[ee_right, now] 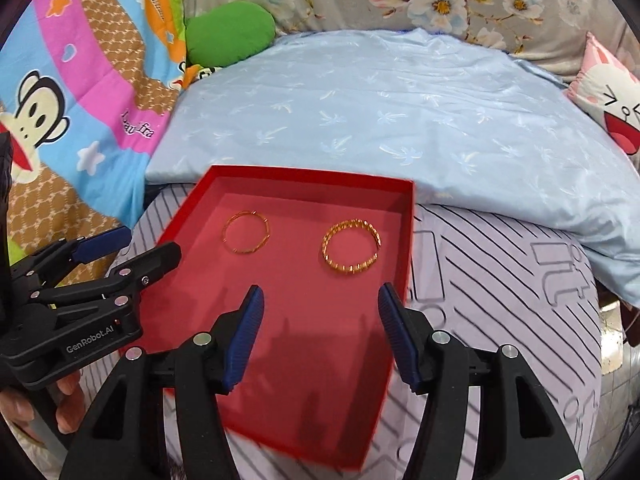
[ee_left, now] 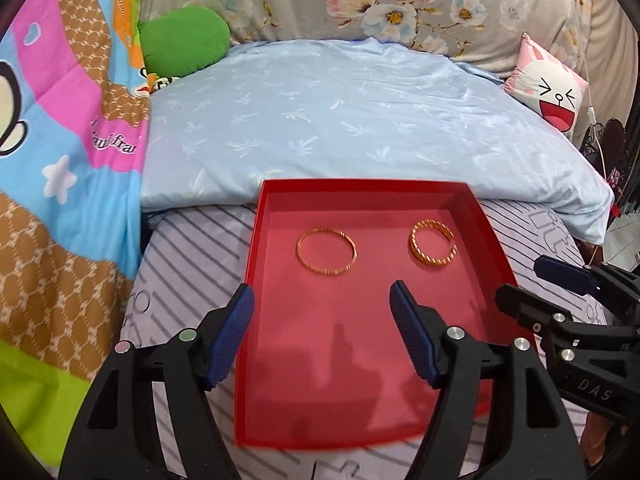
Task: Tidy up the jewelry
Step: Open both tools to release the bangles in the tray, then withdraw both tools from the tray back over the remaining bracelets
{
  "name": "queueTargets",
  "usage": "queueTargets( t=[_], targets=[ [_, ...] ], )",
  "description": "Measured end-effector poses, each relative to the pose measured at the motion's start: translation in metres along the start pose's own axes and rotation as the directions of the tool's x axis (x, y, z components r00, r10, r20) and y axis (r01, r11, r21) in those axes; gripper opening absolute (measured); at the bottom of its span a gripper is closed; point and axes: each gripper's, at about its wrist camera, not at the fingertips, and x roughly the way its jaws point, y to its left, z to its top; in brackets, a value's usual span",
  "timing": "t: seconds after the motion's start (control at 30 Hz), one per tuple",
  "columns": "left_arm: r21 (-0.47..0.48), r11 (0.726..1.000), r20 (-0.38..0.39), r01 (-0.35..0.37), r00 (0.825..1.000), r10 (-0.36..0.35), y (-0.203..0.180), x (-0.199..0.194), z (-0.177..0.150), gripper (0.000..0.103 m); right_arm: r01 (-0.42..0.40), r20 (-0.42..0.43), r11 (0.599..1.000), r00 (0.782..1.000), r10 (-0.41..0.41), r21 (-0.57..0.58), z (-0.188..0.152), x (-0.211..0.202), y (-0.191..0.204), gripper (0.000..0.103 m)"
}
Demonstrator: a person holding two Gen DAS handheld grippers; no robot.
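A red shallow box point(ee_left: 256, 248) point(ee_right: 408, 240) lies on the striped bed sheet. Two gold bangles lie inside it: a thin plain one point(ee_left: 326, 251) point(ee_right: 245, 232) on the left and a thicker twisted one point(ee_left: 433, 242) point(ee_right: 351, 253) on the right. My left gripper point(ee_left: 322, 298) is open and empty, hovering over the box's near half, short of the thin bangle. My right gripper point(ee_right: 320, 300) is open and empty, over the box's near right part, short of the twisted bangle. Each gripper shows at the side of the other's view point(ee_left: 536, 280) point(ee_right: 148, 250).
A light blue quilt point(ee_left: 340, 120) lies behind the box. A colourful cartoon blanket point(ee_left: 60, 140) hangs on the left, with a green cushion point(ee_left: 184, 40). A pink bunny pillow point(ee_left: 552, 88) sits at the back right. The striped sheet point(ee_right: 500, 300) surrounds the box.
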Motion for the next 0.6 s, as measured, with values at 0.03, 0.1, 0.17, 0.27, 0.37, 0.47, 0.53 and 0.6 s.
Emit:
queueTargets(
  t=[0.03,0.1,0.17,0.27,0.37,0.47,0.53,0.6],
  targets=[
    [0.0,1.0,0.001,0.005,1.0,-0.005,-0.001,-0.007,-0.006,0.067,-0.003,0.005,1.0,1.0,0.003,0.002,-0.007,-0.007,0.002,0.059],
    [0.003,1.0,0.005,0.011,1.0,-0.011,-0.002,-0.024,-0.023,0.067,0.0,0.013,1.0,1.0,0.0,0.001,-0.024,-0.023,0.006,0.059],
    [0.006,1.0,0.009,0.003,1.0,-0.003,-0.004,-0.037,-0.037,0.067,0.006,0.02,1.0,1.0,-0.006,0.002,-0.041,-0.036,0.009,0.06],
    [-0.002,1.0,0.008,0.01,1.0,-0.01,-0.008,-0.056,-0.062,0.067,0.006,0.02,1.0,1.0,-0.006,0.011,-0.07,-0.057,0.015,0.061],
    [0.001,1.0,0.006,0.002,1.0,-0.002,-0.012,-0.07,-0.083,0.067,0.018,0.016,1.0,1.0,-0.018,0.016,-0.098,-0.072,0.018,0.061],
    [-0.004,1.0,0.002,0.008,1.0,-0.008,-0.015,-0.081,-0.106,0.067,0.024,-0.001,0.999,1.0,-0.024,0.025,-0.125,-0.082,0.019,0.062],
    [-0.009,1.0,-0.006,0.014,1.0,-0.014,-0.016,-0.087,-0.121,0.067,0.037,-0.011,0.999,0.999,-0.037,0.029,-0.141,-0.085,0.019,0.062],
    [-0.007,1.0,-0.013,0.009,1.0,-0.01,-0.018,-0.091,-0.136,0.067,0.035,-0.029,0.998,0.999,-0.034,0.042,-0.155,-0.087,0.017,0.062]
  ],
)
